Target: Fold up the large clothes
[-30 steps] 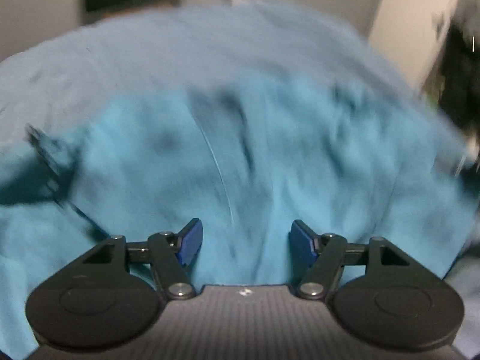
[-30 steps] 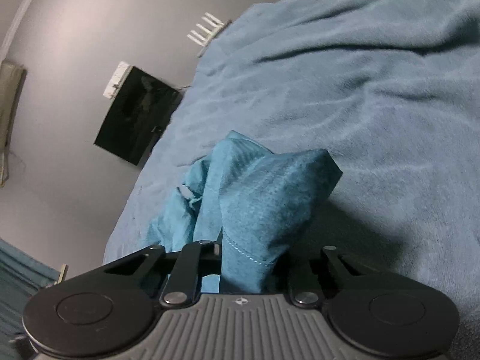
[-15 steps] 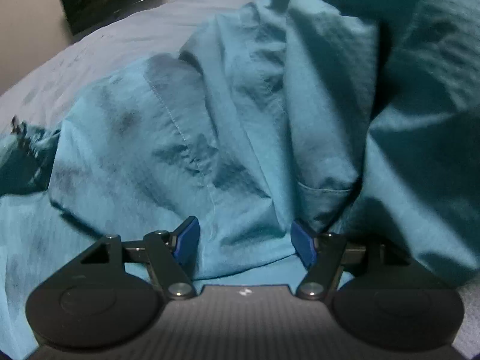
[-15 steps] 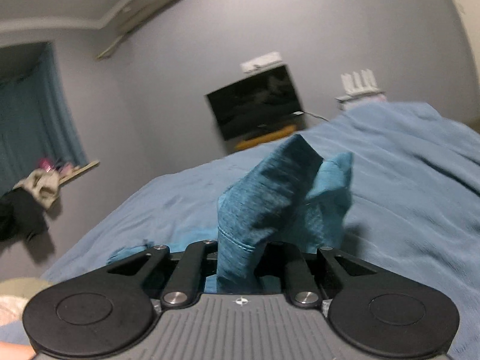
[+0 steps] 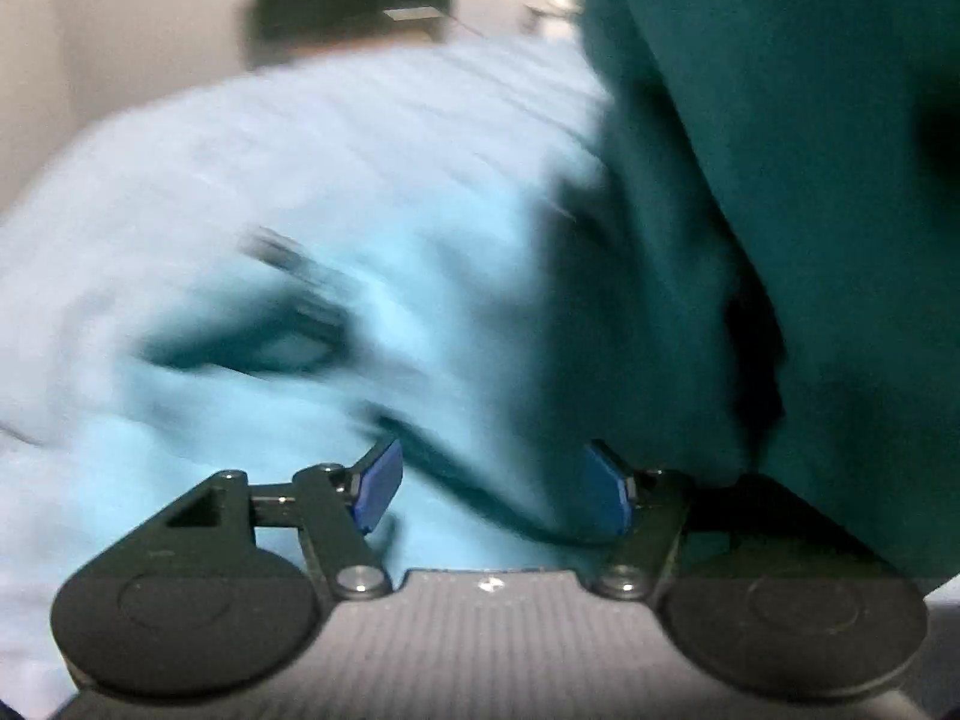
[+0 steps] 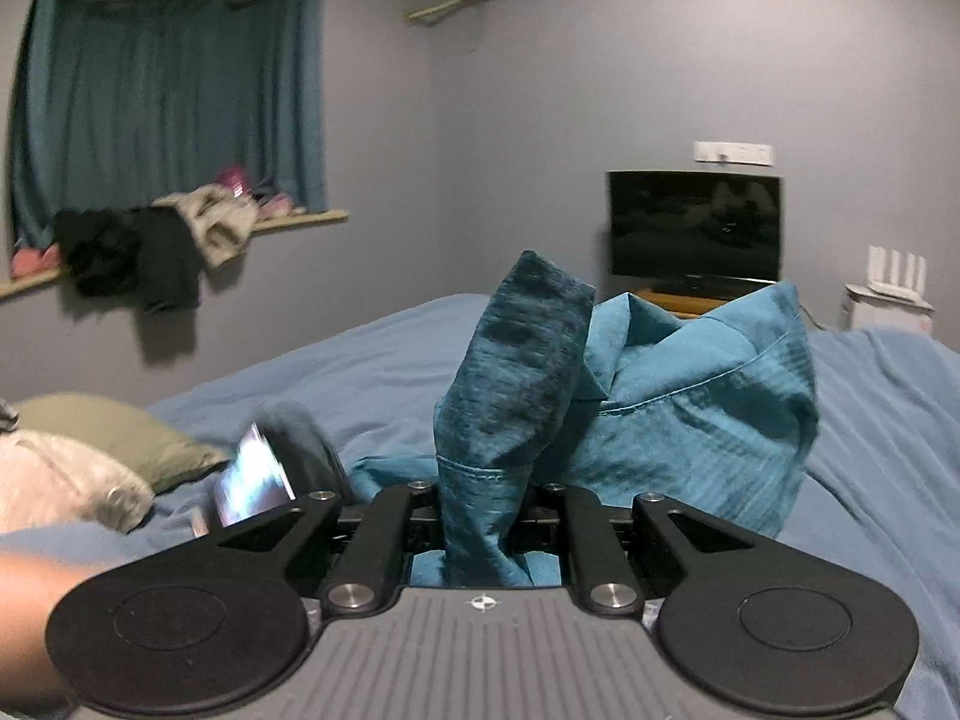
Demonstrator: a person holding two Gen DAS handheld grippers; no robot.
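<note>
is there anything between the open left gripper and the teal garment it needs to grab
Nothing visible. The left gripper is open with the teal garment right ahead, light folds between its blue pads and a darker drape at right. The view is motion-blurred. The right gripper is shut on the garment.

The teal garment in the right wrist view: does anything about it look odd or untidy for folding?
Yes. The teal garment is bunched in a lump, a twisted hem clamped in the right claw, not spread flat on the blue bed.
</note>
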